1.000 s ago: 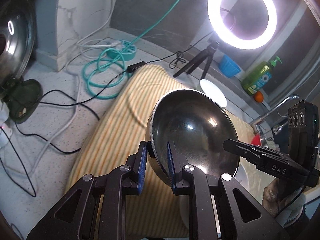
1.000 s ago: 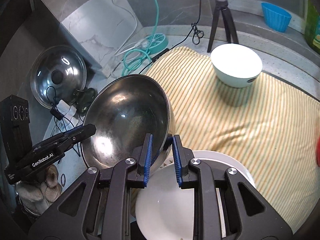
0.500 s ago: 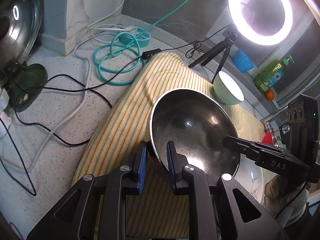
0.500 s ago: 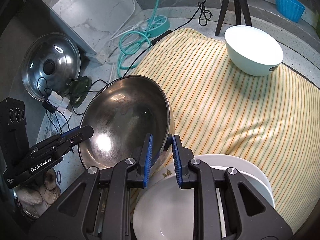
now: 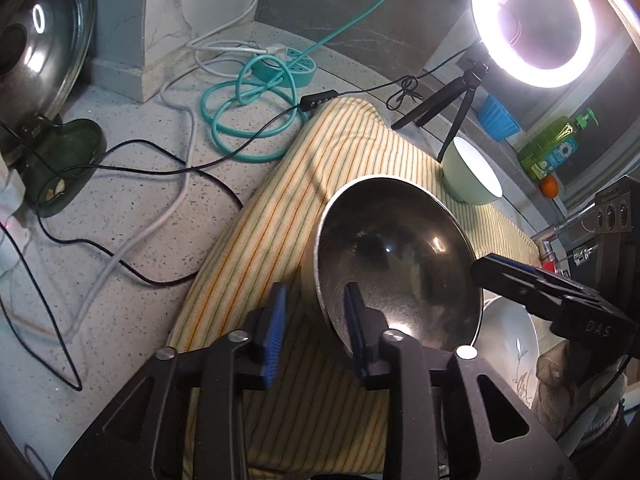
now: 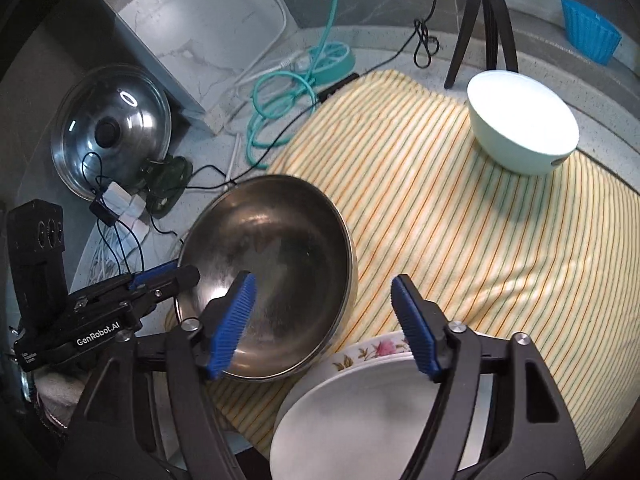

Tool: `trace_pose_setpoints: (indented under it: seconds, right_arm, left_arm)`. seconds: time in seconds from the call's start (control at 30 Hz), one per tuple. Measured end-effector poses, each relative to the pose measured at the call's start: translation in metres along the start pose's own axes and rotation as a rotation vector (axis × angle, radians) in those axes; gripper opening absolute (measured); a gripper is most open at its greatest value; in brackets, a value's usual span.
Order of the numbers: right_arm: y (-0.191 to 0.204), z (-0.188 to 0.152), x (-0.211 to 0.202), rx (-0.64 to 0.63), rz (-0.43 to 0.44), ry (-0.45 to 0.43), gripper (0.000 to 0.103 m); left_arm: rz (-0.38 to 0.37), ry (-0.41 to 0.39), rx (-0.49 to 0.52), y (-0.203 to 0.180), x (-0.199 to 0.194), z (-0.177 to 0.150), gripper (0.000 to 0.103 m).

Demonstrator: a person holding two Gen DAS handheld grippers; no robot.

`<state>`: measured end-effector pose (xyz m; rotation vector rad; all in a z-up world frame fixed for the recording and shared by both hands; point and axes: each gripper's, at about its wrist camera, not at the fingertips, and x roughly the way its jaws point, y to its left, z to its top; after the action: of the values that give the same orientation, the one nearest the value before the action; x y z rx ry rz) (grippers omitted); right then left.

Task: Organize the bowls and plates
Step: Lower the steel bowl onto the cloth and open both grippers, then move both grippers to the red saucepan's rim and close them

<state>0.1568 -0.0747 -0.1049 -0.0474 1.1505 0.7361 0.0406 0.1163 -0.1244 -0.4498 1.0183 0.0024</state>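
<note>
A steel bowl (image 5: pixel 392 268) (image 6: pixel 272 264) rests on the striped yellow cloth (image 6: pixel 460 220) beside a stack of white plates (image 6: pixel 360 412). My left gripper (image 5: pixel 316 332) straddles the bowl's near rim. Its jaws are opening, and the outer pad stands clear of the metal. My right gripper (image 6: pixel 324 320) straddles the opposite rim, its jaws opening wide, and neither pad touches the bowl. Each gripper shows in the other's view: the right gripper (image 5: pixel 492 270) and the left gripper (image 6: pixel 180 274). A mint bowl (image 6: pixel 520 128) (image 5: pixel 472 176) stands at the cloth's far end.
A ring light on a tripod (image 5: pixel 532 24) stands behind the cloth. A teal cable coil (image 5: pixel 256 116) and black and white cords trail over the speckled counter. A glass pot lid (image 6: pixel 112 128) leans at the left. A blue cup (image 6: pixel 588 36) and a green soap bottle (image 5: pixel 556 148) sit at the back.
Both grippers were shut on the steel bowl's rim and have let go, their jaws now apart. The bowl came down from a tilt and sits on the cloth.
</note>
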Motion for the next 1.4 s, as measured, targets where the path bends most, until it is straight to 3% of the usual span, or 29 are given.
trace_pose_setpoints:
  seconds: [0.07, 0.4, 0.57, 0.67, 0.8, 0.93, 1.23, 1.4]
  right_arm:
    - [0.0, 0.001, -0.005, -0.006, -0.005, -0.009, 0.074]
    - [-0.015, -0.019, -0.038, 0.014, -0.028, -0.058, 0.079]
    - [-0.032, -0.037, -0.062, 0.039, -0.038, -0.122, 0.092]
    - [-0.046, -0.049, -0.078, 0.071, -0.059, -0.17, 0.094]
    - [-0.069, -0.063, -0.102, 0.139, -0.094, -0.232, 0.095]
    - [-0.091, -0.077, -0.119, 0.166, -0.132, -0.236, 0.096]
    - [-0.163, -0.111, -0.161, 0.322, -0.336, -0.212, 0.096]
    - [-0.209, -0.135, -0.191, 0.425, -0.368, -0.236, 0.096]
  left_arm:
    - [0.004, -0.017, -0.006, 0.001, -0.004, 0.001, 0.047]
    - [-0.004, -0.075, -0.003, -0.006, -0.025, 0.008, 0.048]
    - [0.007, -0.102, 0.058, -0.026, -0.028, 0.009, 0.048]
    - [0.01, -0.109, 0.099, -0.04, -0.028, 0.008, 0.048]
    - [-0.031, -0.098, 0.126, -0.06, -0.022, 0.006, 0.048]
    - [-0.08, -0.085, 0.161, -0.085, -0.016, 0.004, 0.048]
    - [-0.189, -0.047, 0.234, -0.153, 0.004, -0.002, 0.048]
    - [-0.233, -0.024, 0.283, -0.191, 0.016, -0.008, 0.048]
